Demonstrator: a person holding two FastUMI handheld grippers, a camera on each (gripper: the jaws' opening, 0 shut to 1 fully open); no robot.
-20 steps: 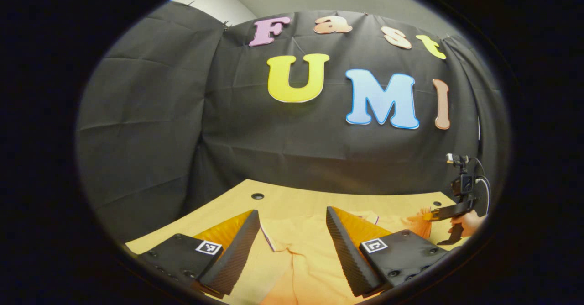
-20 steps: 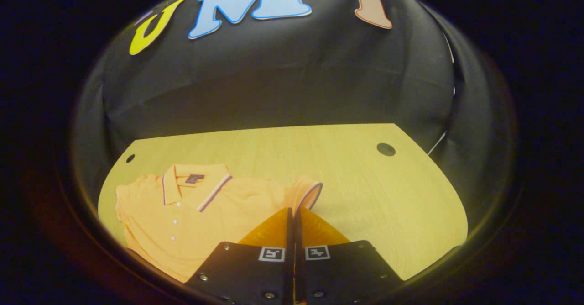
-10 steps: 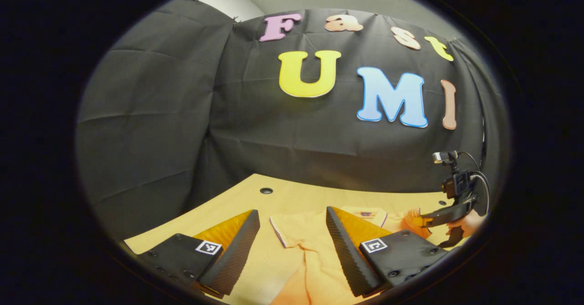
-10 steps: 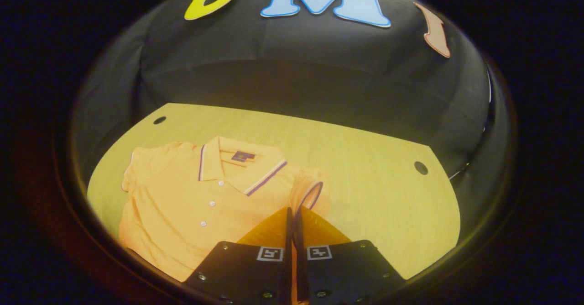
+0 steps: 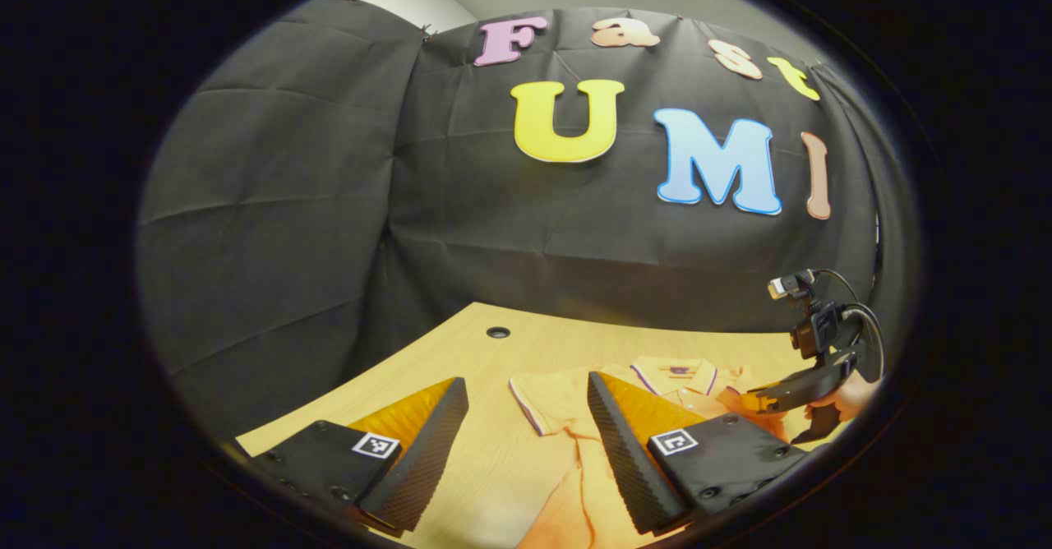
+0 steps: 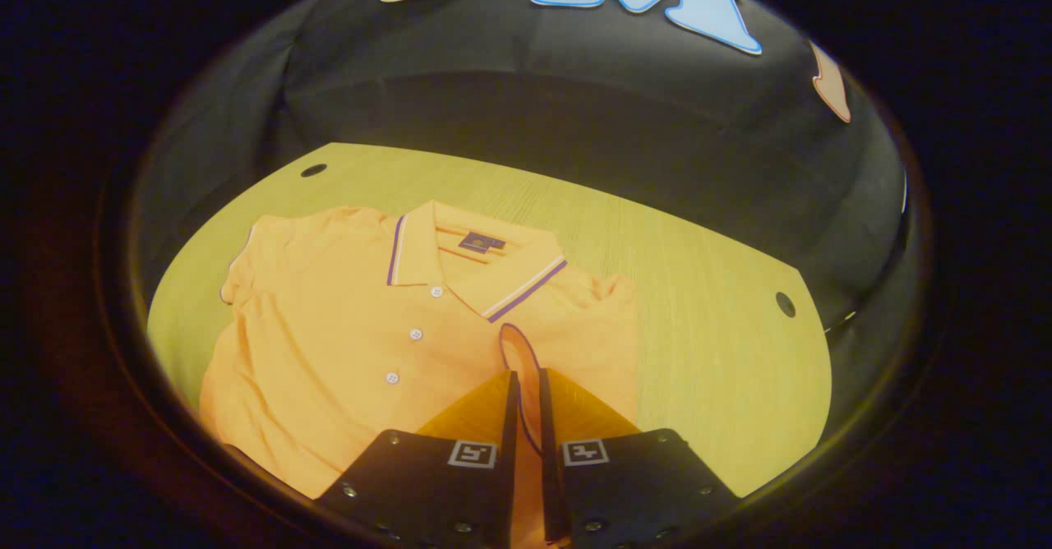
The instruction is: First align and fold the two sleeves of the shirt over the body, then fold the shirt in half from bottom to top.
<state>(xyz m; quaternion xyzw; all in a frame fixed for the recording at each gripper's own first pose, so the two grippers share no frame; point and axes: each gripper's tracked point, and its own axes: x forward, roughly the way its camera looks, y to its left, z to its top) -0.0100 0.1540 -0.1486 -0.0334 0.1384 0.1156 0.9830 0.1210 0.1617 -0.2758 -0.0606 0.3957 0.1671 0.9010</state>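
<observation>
the shirt (image 6: 353, 343) lies face up on the table (image 6: 707, 343), collar (image 6: 472, 261) toward the wall. step 1 is in hand: the right gripper (image 6: 524, 389) is clamped on the right sleeve (image 6: 519, 352), its cuff lifted over the chest beside the buttons. in the left gripper view the left gripper (image 5: 526, 417) hangs with fingers apart over the left sleeve (image 5: 546, 393), holding nothing. next, i judge, the right sleeve needs laying flat on the body and releasing, then the left gripper must drop and pinch its cuff to fold it across likewise.
</observation>
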